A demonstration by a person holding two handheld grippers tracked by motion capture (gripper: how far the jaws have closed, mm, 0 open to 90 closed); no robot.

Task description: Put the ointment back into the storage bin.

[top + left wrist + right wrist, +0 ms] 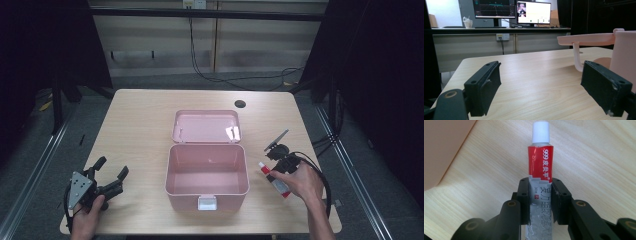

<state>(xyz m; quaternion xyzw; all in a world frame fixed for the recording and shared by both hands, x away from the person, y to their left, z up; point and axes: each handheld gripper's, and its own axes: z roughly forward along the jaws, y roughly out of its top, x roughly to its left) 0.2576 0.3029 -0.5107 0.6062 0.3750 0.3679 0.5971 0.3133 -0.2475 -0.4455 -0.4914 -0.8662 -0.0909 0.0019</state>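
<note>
High view shows the table (140, 130) across the middle of the frame, and at its centre the pink box (207, 176) stands with its lid (206, 126) open toward the top. At lower left, the left gripper (111, 172) rests on the table with its jaws wide apart and nothing between them. At lower right, just beside the box, the right gripper (540, 202) is clamped on the red and silver tube (540, 165), white cap pointing away.
</note>
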